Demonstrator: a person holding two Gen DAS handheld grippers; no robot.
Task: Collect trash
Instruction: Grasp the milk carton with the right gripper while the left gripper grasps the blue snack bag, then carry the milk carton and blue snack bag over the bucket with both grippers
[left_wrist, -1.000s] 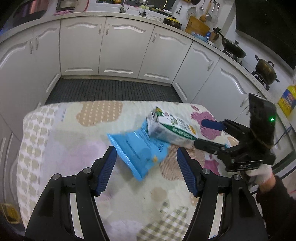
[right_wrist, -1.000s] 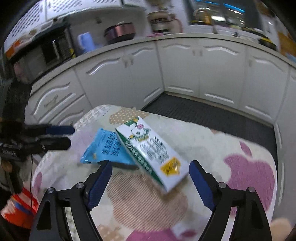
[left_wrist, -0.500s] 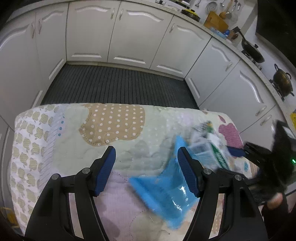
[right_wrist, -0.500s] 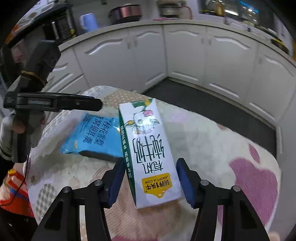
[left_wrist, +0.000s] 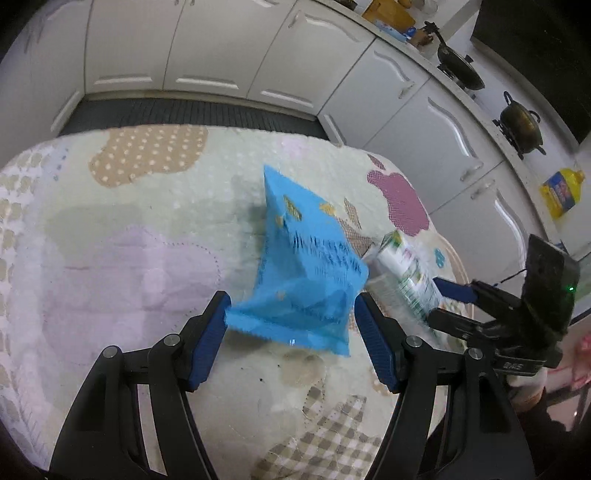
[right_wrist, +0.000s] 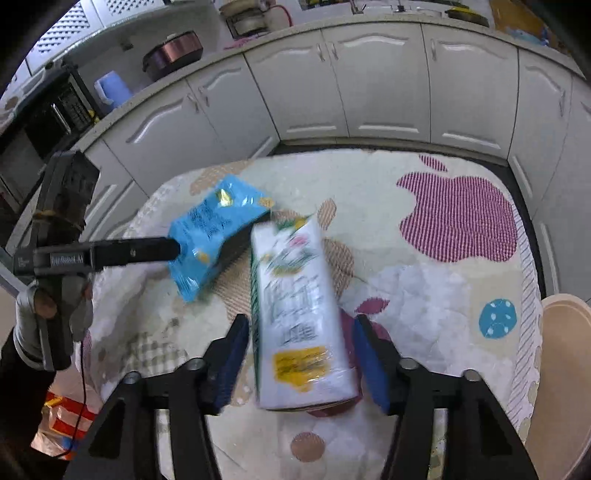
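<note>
Left claw (left_wrist: 291, 332) spread around the blue bag (left_wrist: 306, 273); right claw (right_wrist: 297, 354) opening around the carton (right_wrist: 295, 314) (pads not pressing), so it could slide off the bench (right_wrist: 424, 295).

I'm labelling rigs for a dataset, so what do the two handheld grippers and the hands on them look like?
Both the left gripper and the right gripper have black linkage arms with silver pivot bolts and blue ridged pads. Each carries a black box. The hands wear pale gloves over dark sleeves.
</note>
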